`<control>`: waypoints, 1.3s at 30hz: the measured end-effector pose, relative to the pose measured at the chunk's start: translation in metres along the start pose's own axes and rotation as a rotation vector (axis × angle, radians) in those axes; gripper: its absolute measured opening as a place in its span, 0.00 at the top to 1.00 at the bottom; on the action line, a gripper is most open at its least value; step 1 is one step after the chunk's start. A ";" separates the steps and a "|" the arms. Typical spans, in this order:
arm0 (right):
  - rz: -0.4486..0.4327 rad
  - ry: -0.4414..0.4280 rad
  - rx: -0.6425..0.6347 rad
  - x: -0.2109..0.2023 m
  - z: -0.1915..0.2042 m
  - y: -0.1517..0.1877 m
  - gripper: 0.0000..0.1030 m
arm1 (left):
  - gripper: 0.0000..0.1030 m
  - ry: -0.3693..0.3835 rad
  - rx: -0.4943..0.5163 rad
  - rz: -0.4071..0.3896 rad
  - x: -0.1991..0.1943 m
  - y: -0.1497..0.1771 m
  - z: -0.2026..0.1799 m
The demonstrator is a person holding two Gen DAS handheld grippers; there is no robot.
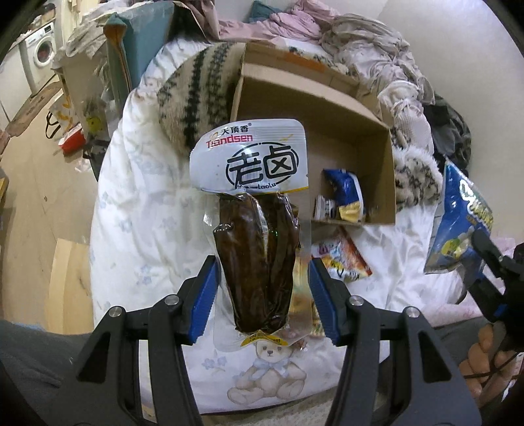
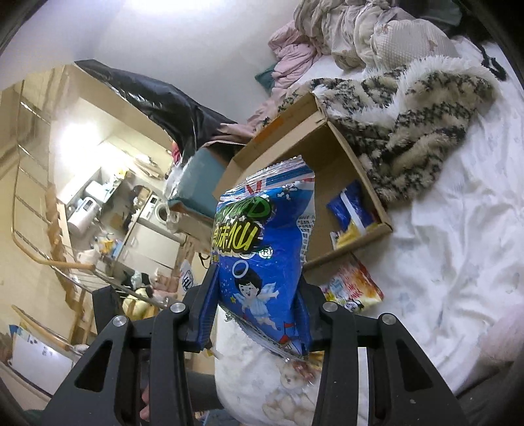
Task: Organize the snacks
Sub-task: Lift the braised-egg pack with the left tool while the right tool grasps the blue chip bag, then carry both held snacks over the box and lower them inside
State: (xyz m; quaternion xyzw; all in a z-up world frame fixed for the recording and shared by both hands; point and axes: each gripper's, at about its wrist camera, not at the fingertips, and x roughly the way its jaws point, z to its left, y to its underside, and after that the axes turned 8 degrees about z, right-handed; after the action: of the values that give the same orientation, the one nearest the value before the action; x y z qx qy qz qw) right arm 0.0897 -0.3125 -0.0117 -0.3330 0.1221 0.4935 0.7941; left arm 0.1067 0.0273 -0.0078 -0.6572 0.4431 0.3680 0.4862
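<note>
Left tool (image 1: 262, 295) grips vacuum pack (image 1: 258, 249) across the meat: dense, slick film, hangs firm. Right tool (image 2: 255, 314) pinches blue bag (image 2: 268, 249) low: light, puffy, crushable. Both are held above the bed, near the box (image 1: 386, 170)

White wall (image 2: 196, 29), bed (image 1: 147, 196) (cluttered) — washer (image 1: 42, 54)

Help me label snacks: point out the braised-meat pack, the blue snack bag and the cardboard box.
braised-meat pack (image 1: 258, 259), left wrist view, dark meat.
blue snack bag (image 2: 262, 262), right wrist view, printed front.
cardboard box (image 1: 388, 170), left wrist view, right wall.
</note>
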 end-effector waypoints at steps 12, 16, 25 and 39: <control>-0.005 0.029 0.069 0.015 -0.011 -0.022 0.59 | 0.50 -0.032 0.045 -0.062 -0.004 -0.047 -0.004; -0.003 0.037 0.070 0.021 -0.011 -0.035 0.59 | 0.50 -0.030 0.058 -0.059 0.004 -0.064 -0.011; 0.054 0.115 -0.002 0.060 -0.004 -0.086 0.59 | 0.50 -0.019 0.107 -0.023 0.037 -0.103 -0.029; 0.222 0.208 0.016 0.138 -0.043 -0.092 0.59 | 0.50 -0.058 0.208 0.003 0.095 -0.115 -0.046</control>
State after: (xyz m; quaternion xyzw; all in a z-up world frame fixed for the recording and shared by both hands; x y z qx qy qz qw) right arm 0.2420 -0.2702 -0.0781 -0.3606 0.2434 0.5400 0.7205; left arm 0.2489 -0.0225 -0.0469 -0.5916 0.4655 0.3394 0.5640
